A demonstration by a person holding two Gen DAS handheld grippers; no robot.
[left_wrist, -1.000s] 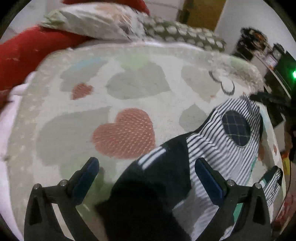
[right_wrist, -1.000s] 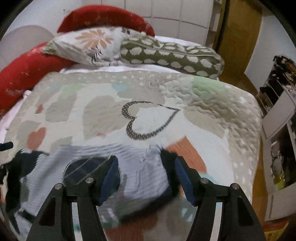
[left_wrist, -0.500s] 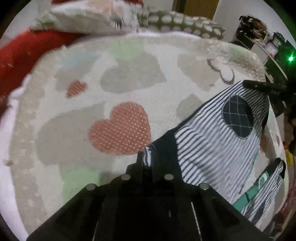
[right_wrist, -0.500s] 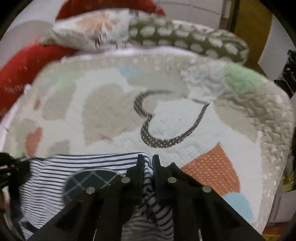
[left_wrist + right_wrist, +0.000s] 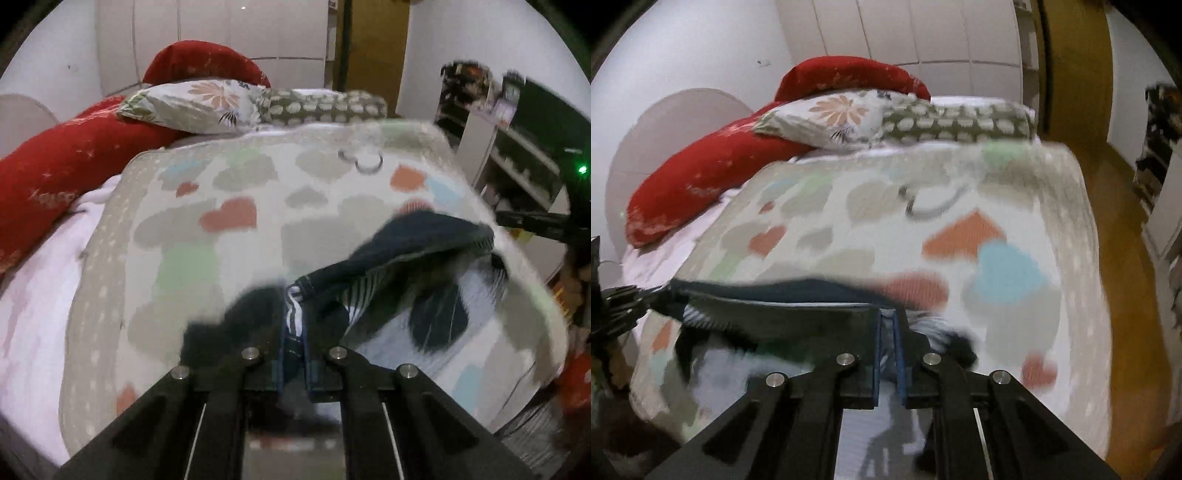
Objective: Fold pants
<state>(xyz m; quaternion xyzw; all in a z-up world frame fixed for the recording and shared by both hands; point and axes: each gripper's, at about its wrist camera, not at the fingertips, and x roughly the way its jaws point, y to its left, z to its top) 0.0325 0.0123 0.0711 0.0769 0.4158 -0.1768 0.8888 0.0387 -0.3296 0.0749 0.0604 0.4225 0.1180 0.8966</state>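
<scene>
Pants: the striped pants hang in the lower right of my left view, dark waistband stretched taut toward the right edge; in my right view the pants run from lower centre to the left edge, lifted above the blanket, much of it blurred.
Left gripper: my left gripper is pinched nearly closed on a white-striped edge of the waistband, lower centre of the frame.
Right gripper: my right gripper is likewise closed on pale striped cloth between its blue pads, lower centre.
Blanket: a heart-patterned blanket covers the bed beneath, filling mid-frame.
Pillows: a red bolster, a floral pillow and an olive spotted pillow lie along the upper part.
Shelves: blurred shelving stands at the upper right.
</scene>
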